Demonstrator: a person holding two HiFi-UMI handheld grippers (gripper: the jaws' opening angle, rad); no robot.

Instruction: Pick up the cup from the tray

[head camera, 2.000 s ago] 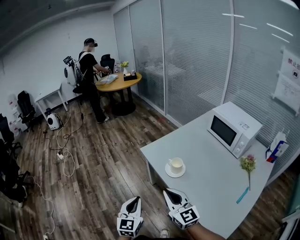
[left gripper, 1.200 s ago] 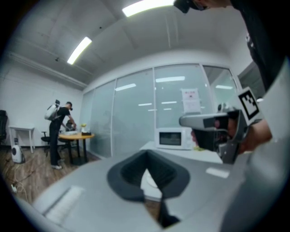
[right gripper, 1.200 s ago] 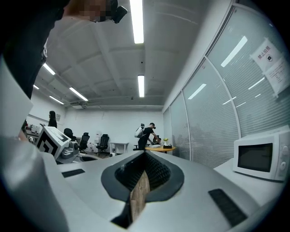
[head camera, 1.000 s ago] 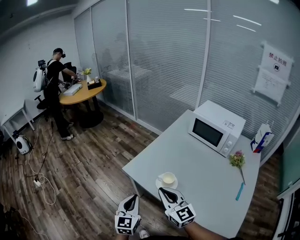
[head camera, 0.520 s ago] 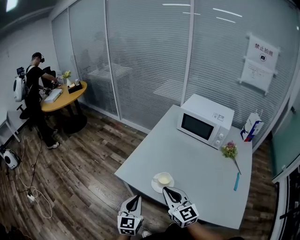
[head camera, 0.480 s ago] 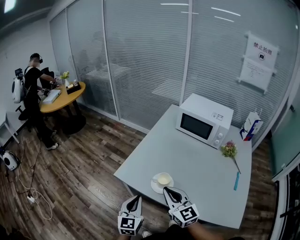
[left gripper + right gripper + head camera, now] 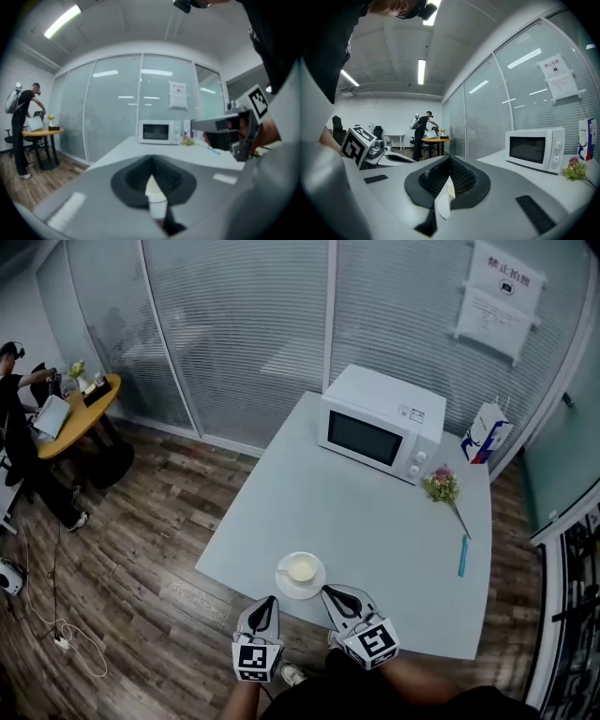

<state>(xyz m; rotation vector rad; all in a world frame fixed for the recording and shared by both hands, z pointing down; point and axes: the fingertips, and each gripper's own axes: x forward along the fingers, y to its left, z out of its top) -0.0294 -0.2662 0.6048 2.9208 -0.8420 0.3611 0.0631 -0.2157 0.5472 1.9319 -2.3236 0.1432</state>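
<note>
A cream cup (image 7: 301, 568) stands on a white saucer (image 7: 284, 582) near the front edge of the pale grey table (image 7: 375, 521) in the head view. My left gripper (image 7: 268, 601) is shut and empty, just off the table edge, below and left of the saucer. Shut and empty too, my right gripper (image 7: 330, 592) has its tip right beside the saucer's right rim. In the left gripper view the cup (image 7: 154, 190) shows as a pale blur through the slit of the jaws. The right gripper view has the cup (image 7: 449, 188) and saucer low in that slit.
A white microwave (image 7: 380, 430) stands at the table's far side, with a milk carton (image 7: 485, 438) to its right. A flower sprig (image 7: 441, 486) and a blue pen (image 7: 462, 556) lie on the right. A person (image 7: 19, 427) stands at a round wooden table far left.
The view has swung and come closer to the table, so the cup and saucer now lie just ahead of both gripper tips. Both grippers stayed shut.
</note>
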